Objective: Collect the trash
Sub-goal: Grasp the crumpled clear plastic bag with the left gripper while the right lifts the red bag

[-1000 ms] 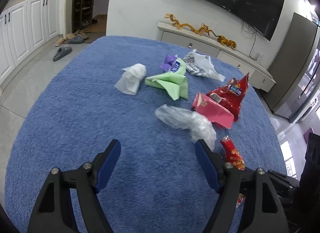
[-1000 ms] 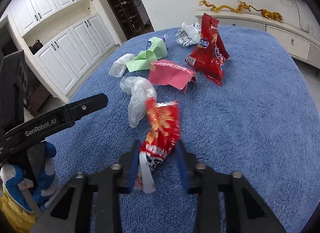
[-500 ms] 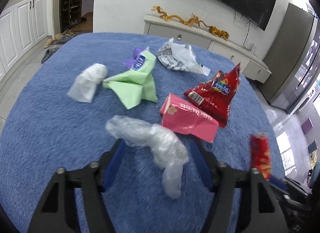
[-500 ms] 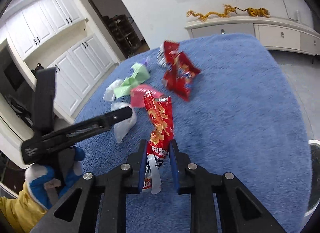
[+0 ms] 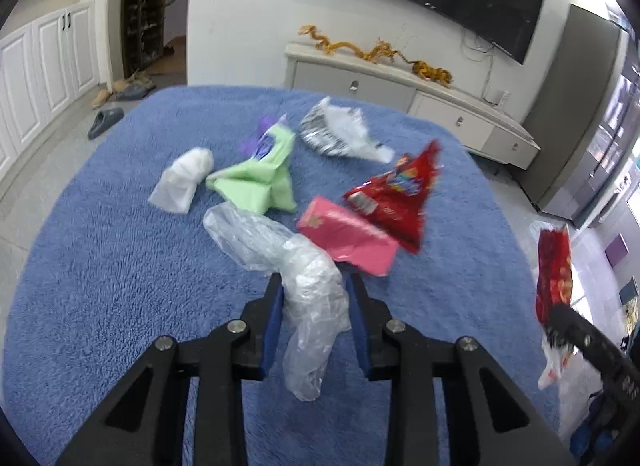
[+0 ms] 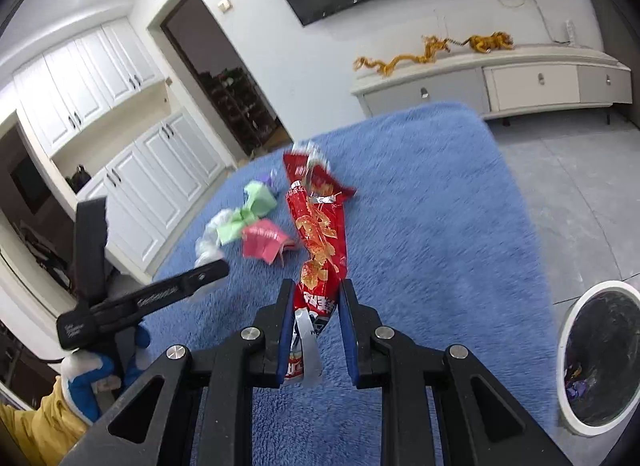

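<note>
the left gripper (image 5: 314,308) is seen with its jaws closing around a crumpled clear plastic bag (image 5: 280,262), which lies between them on the blue rug (image 5: 100,266); whether the pads already press on it cannot be told. the right gripper (image 6: 314,320) is held with its jaws nearly shut on a narrow red snack wrapper (image 6: 320,250), lifted clear of the rug.

beyond the plastic bag, a pink packet (image 5: 346,236) is found just behind it, then a green wrapper (image 5: 260,185) and a white crumpled bag (image 5: 180,181), a large red chip bag (image 5: 396,193), and farthest a silver-and-white wrapper (image 5: 340,131). a white-rimmed bin (image 6: 600,358) stands on the floor to the right of the rug's edge.

risks are judged as follows: the thin film could be pinched only by a fold and slip out when raised; the trailing tail of the bag could drag the pink packet along; the wrapper, held at its lower end, could swing and miss the bin.

much is blurred, so printing on the wrappers cannot be read. the bin is cut off by the picture's edge, and its contents are barely made out.
</note>
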A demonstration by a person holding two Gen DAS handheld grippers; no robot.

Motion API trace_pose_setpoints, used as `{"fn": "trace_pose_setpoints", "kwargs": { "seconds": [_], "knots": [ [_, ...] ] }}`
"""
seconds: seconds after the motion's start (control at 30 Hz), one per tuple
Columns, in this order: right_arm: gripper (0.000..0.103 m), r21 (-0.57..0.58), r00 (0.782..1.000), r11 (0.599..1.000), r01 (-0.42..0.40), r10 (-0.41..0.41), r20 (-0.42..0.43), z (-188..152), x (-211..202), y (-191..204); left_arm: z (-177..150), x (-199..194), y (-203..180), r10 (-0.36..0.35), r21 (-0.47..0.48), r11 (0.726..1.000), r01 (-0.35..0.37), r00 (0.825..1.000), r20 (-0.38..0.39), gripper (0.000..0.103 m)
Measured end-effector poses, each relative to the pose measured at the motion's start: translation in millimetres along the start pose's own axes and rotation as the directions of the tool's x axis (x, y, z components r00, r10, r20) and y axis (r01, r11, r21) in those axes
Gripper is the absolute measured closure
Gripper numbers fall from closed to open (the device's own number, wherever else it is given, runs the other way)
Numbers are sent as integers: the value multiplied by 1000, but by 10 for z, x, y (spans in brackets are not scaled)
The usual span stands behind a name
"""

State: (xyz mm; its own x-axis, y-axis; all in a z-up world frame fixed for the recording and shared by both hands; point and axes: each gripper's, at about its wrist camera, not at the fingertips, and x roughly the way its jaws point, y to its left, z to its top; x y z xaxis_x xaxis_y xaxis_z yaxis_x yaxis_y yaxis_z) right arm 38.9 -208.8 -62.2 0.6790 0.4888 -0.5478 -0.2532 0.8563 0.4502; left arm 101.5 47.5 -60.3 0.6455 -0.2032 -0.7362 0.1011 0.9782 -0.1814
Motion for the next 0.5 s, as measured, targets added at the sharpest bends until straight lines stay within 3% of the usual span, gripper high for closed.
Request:
{"fn": "trace_pose_setpoints", "kwargs": {
  "seconds": [0.13,0.23,0.33,0.5],
  "knots": [
    [83,37,997,999,24,-27,73,68,-319,-186,81,-174,-418,-78,83,994,76,997,22,74],
    [83,77,988,995,66,-76,131,102,-619,-408,122,-221,-887,-170,157,973,167,985,8,74],
    [83,132,972,983,131,-153,178,93,-925,-706,141,-182,-1399,-256,225,940,256,966,-30,74],
    [83,233,919,929,289,-337,204,-56,-1359,-1304,77,-27,-2331,-355,345,862,371,928,-111,74]
  ]
}}
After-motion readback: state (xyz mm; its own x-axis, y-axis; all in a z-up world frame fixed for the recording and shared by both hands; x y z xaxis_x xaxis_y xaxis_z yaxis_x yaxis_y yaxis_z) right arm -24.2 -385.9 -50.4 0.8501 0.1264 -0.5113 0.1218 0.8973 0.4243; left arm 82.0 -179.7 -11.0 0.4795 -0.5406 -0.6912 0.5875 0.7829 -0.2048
